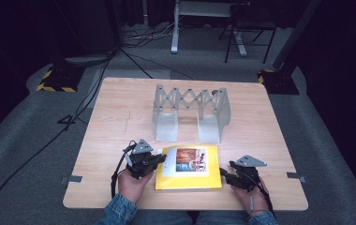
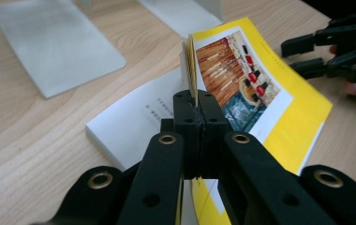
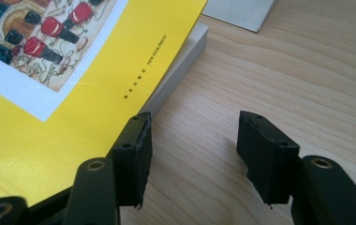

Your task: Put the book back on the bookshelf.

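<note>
Yellow book [image 1: 189, 180] lies near the wooden table's [image 1: 120, 117] front edge; left gripper [image 2: 196, 110] pinches its lifted cover; right gripper [image 3: 192, 140] waits open beside it; metal rack [image 1: 190, 112] stands behind, apart.

One book [image 1: 189, 168]; one metal rack [image 1: 191, 112] with two flat feet; two tongs, left [image 1: 163, 159] and right [image 1: 225, 172]; one table [image 1: 120, 117].

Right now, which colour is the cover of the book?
Yellow, with a white-bordered picture; the book cover shows best in the left gripper view.
</note>
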### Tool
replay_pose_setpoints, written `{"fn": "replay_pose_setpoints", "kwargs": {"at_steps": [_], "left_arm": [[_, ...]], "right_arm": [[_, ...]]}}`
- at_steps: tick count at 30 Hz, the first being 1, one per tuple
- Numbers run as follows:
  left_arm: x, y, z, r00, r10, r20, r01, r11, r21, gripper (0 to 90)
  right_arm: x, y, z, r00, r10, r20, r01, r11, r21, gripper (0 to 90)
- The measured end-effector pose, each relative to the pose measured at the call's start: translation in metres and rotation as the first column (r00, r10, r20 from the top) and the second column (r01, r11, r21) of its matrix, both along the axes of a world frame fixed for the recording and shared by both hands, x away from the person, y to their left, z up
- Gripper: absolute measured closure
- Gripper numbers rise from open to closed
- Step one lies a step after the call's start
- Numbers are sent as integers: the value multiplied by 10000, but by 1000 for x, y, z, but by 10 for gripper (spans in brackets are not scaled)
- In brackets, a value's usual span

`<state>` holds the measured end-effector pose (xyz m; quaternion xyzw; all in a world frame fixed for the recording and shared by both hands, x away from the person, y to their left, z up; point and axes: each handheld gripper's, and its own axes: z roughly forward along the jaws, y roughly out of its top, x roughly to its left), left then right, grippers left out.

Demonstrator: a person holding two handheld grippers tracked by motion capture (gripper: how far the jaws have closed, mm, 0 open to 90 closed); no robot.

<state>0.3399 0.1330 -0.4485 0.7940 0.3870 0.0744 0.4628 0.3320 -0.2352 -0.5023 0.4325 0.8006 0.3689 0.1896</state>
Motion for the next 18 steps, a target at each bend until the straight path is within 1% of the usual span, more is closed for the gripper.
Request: {"fn": "replay_pose_setpoints", "kwargs": {"at_steps": [1, 2, 3, 4, 6, 7, 8, 9, 11, 14, 17, 18], "left_arm": [[0, -1, 3, 9999, -37, 106, 36, 10000, 39, 890], [0, -2, 5, 9998, -105, 189, 104, 9999, 89, 890], [-1, -3, 7, 9997, -151, 178, 150, 9999, 73, 890], [-1, -3, 9, 9996, -177, 214, 176, 9998, 62, 890], [-1, -3, 14, 9996, -261, 141, 262, 9996, -134, 891], [-2, -4, 16, 9994, -292, 164, 295, 9994, -201, 891], [-2, -4, 19, 9993, -330, 197, 335, 9991, -242, 891], [-3, -5, 23, 9991, -358, 235, 363, 9990, -246, 891], [-3, -8, 29, 9986, -460, 252, 467, 9985, -288, 891], [-3, -10, 35, 9978, -589, 304, 595, 9980, -211, 891], [-1, -11, 38, 9982, -588, 112, 591, 9979, -278, 891], [-1, -11, 39, 9982, -586, 84, 589, 9977, -324, 891]], "right_arm": [[-1, -1, 1, 10000, -5, -87, 6, 10000, 27, 468], [-5, -3, 4, 9999, 8, 137, -9, 10000, 54, 480], [-5, -3, 4, 9999, 8, 137, -9, 10000, 54, 480], [-7, -4, 6, 9995, 12, 305, -13, 10000, 38, 485], [-11, -6, 11, 9981, 70, 611, -75, 9999, 84, 500], [-14, -7, 14, 9962, 156, 853, -175, 9996, 214, 510], [-17, -8, 17, 9950, 212, 979, -244, 9992, 323, 515], [-19, -8, 20, 9953, 234, 938, -278, 9986, 458, 519], [-22, -6, 26, 9948, 499, 892, -553, 9967, 588, 518], [-28, 4, 33, 9899, 996, 1010, -1038, 9939, 364, 469], [-31, 13, 36, 9834, 1455, 1081, -1483, 9888, 177, 426], [-31, 17, 36, 9810, 1633, 1050, -1663, 9859, 197, 415]]}}
